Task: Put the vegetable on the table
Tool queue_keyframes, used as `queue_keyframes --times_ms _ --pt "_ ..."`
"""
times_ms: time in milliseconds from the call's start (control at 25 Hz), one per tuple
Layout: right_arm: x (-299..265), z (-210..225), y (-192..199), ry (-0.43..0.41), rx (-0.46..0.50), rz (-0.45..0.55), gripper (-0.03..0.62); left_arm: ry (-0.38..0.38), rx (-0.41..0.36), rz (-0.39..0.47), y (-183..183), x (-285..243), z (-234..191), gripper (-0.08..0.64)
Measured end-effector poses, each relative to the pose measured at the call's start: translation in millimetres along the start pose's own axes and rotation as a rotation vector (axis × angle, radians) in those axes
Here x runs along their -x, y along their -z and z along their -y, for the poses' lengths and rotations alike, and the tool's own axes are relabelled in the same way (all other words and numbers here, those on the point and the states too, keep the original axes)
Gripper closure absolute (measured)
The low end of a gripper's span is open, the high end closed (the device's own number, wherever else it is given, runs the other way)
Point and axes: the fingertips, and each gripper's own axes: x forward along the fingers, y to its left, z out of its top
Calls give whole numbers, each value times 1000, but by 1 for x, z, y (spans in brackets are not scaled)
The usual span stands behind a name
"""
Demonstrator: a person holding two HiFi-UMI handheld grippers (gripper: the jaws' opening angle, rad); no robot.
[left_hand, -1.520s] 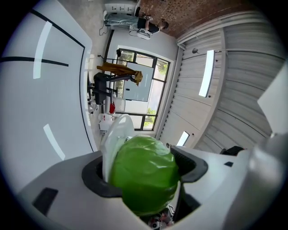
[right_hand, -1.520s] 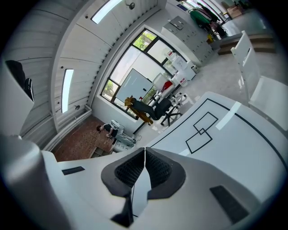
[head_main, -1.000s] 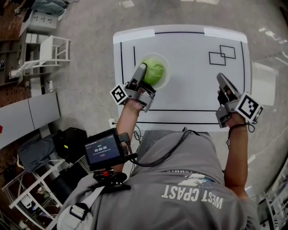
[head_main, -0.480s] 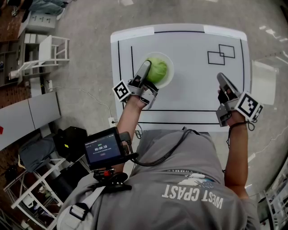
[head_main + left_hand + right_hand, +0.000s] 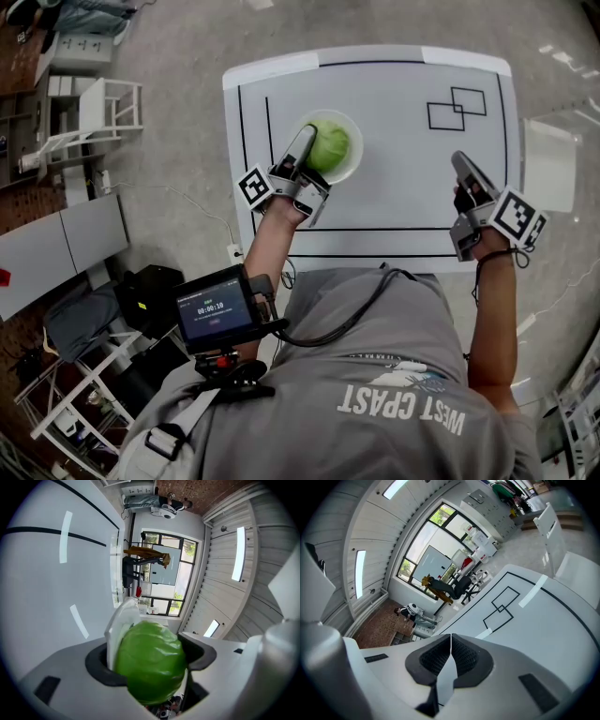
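The cabbage (image 5: 330,145) is a single round, smooth head, bright glossy green with faint leaf veins, and it is the only vegetable in sight. It sits at the one white bowl (image 5: 354,161), which stands on the table at about ten o'clock from the table's middle; whether the cabbage rests in the bowl or hangs just above it I cannot tell. The left gripper (image 5: 152,658) is clamped on it: in the left gripper view the cabbage fills the gap between the two dark pads, which press on its sides, with the rim of the bowl showing just beside one pad. The second of the two grippers, the right gripper (image 5: 450,653), hangs over the table at about four o'clock, well apart from the bowl, with its jaws closed together and nothing between them. The one table (image 5: 403,192) is white and marked with black lines that frame its top. Two outlined squares (image 5: 457,108), overlapping at a corner, lie at about one o'clock.
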Motion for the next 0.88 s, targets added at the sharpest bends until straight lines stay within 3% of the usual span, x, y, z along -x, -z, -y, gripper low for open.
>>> queue_keyframes --times_ms 400,880 --pt "0 8 3 24 -14 12 584 -21 16 -21 0 -9 -11 222" --pt "-6 14 21 31 -28 -4 584 -150 82 -14 1 5 -44 222"
